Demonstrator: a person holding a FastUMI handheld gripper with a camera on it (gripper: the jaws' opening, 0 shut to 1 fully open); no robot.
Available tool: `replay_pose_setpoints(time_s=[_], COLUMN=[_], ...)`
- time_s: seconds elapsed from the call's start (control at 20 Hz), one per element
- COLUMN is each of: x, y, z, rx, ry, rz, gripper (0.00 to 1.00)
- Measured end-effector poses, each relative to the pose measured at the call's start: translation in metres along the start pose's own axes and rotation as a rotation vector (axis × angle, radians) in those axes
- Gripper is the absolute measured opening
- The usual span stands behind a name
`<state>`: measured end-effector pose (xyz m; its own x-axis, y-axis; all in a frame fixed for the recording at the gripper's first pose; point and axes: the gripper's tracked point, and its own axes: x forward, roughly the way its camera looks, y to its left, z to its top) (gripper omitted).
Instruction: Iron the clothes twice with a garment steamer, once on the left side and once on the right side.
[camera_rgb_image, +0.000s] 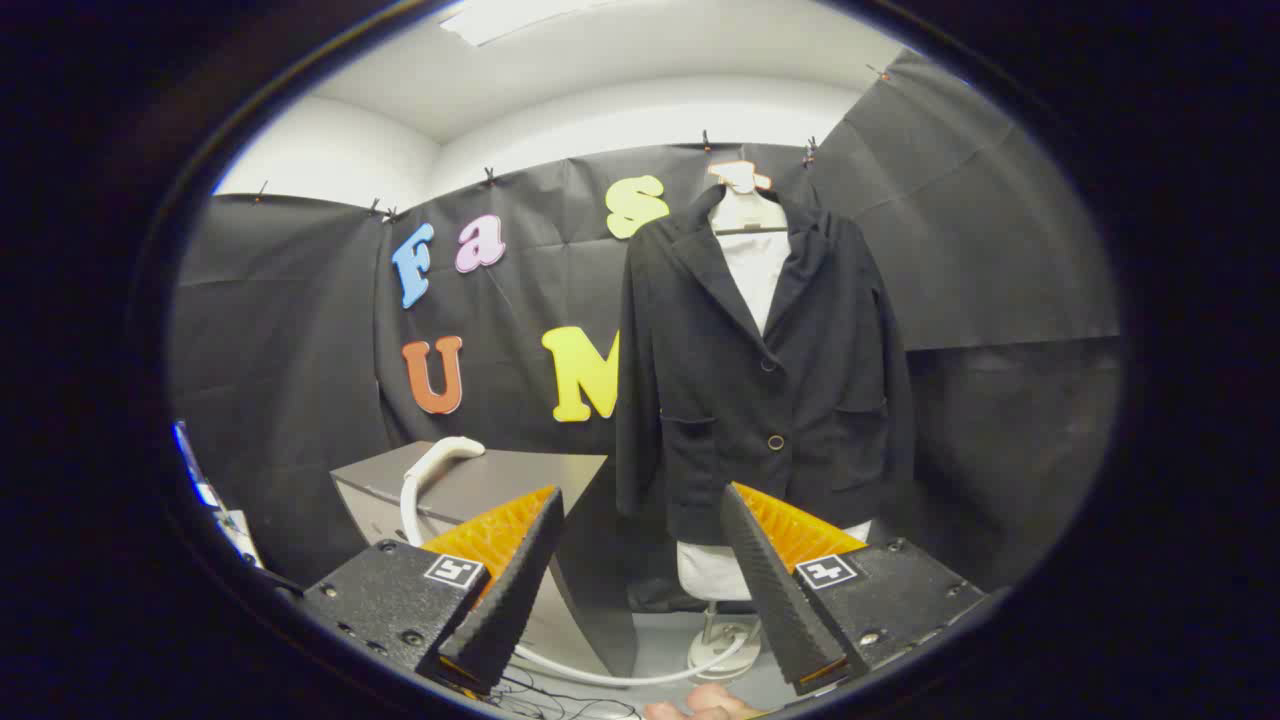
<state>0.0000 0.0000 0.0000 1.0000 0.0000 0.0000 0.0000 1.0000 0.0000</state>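
The gripper (640, 520) holds its two fingers wide apart with nothing between them. Each finger (510, 580) is a wedge with a rough, grainy black face on the inner side and a ridged orange back, mounted on a black block that carries a small square black-and-white marker.

Beyond the fingers and well apart from them, a black jacket (765, 370) hangs on a white dress form (750, 265). The jacket is a matte, slightly fuzzy fabric with wide lapels, two round buttons down the front and a patch pocket on each side. Its sleeves hang straight. The form's white chest shows in the V of the lapels, its white lower edge shows below the jacket's hem, and its round base and pole stand on the floor, partly hidden behind the right finger.

To the left of the jacket stands a grey cabinet (500, 475) with a flat, smooth top. The steamer (440, 455), a smooth white curved handle, rests on that top near its back corner. A white hose (620, 678) runs along the floor toward the form's base; its path behind the left finger is hidden.

A hand (700, 703) is cut off just under the fingers. Thin dark cables lie on the floor beside it, hard to make out.
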Motion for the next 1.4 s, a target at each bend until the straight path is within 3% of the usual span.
replay_pose_setpoints(time_s=[0.6, 1.05, 1.4], x=[-0.017, 0.011, 0.064], y=[0.050, 0.116, 0.205], z=[0.003, -0.017, -0.009], rx=[-0.065, -0.090, -0.103], ry=[-0.059, -0.019, -0.002], rz=[0.014, -0.022, 0.126], gripper=[0.98, 0.98, 0.98])
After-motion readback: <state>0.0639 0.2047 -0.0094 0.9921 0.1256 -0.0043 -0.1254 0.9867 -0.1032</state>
